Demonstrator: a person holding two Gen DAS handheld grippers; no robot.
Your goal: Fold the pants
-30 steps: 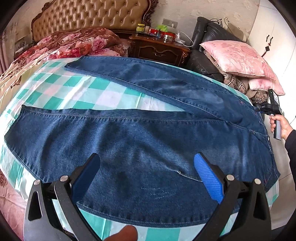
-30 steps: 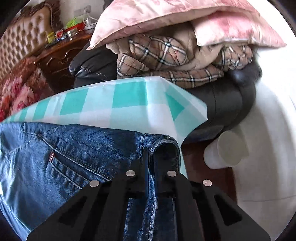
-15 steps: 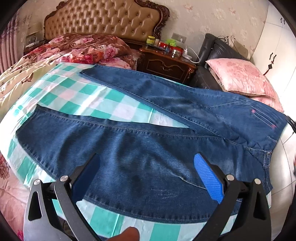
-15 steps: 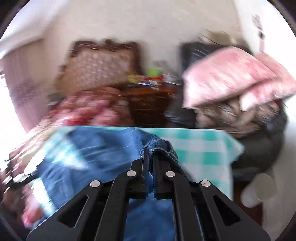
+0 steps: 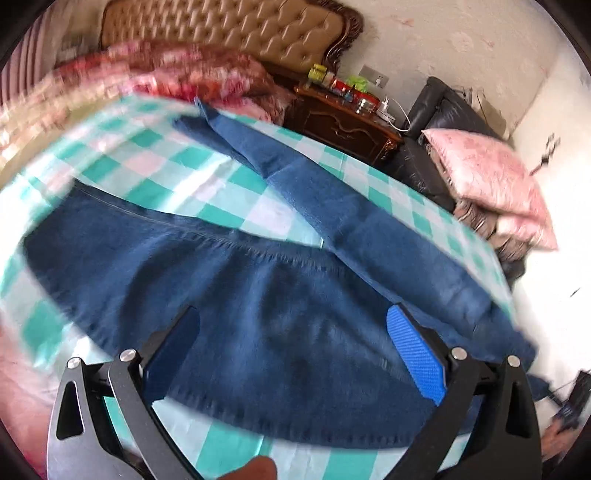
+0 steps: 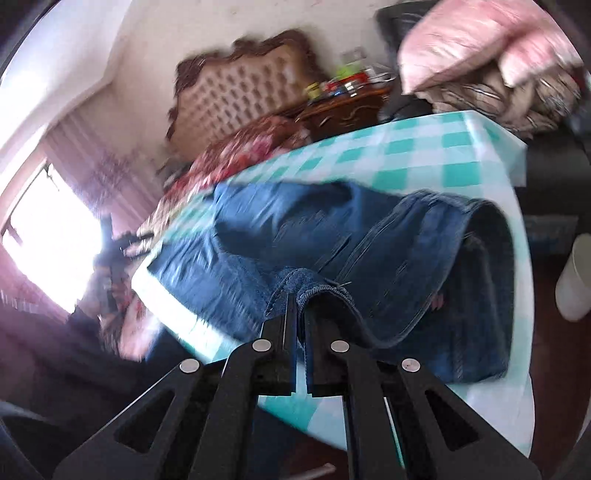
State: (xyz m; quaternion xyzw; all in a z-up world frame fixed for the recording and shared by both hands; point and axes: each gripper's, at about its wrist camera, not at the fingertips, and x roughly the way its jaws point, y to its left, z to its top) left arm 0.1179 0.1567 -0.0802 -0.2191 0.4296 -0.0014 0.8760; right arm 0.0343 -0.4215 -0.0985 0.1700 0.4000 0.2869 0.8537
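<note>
Blue jeans (image 5: pixel 280 325) lie spread on a table with a teal-and-white checked cloth (image 5: pixel 229 206), legs running toward the far left. My left gripper (image 5: pixel 291 347) is open and empty, hovering above the near leg. My right gripper (image 6: pixel 300 295) is shut on the jeans' waistband (image 6: pixel 314 284) and holds it over the near side, so the waist part (image 6: pixel 443 258) is folded across itself. Both views are motion-blurred.
A bed with a tufted headboard (image 5: pixel 240 33) and floral bedding (image 5: pixel 166 70) stands behind the table. A dark wood nightstand (image 5: pixel 343 122) with small items, a black sofa (image 5: pixel 443 107) with pink pillows (image 5: pixel 491 170), and a white bin (image 6: pixel 572 280) are to the right.
My right gripper has carried the waistband up and across toward the near side, folding the waist over. The far leg has shifted and creased. My left gripper stayed open above the near leg.
</note>
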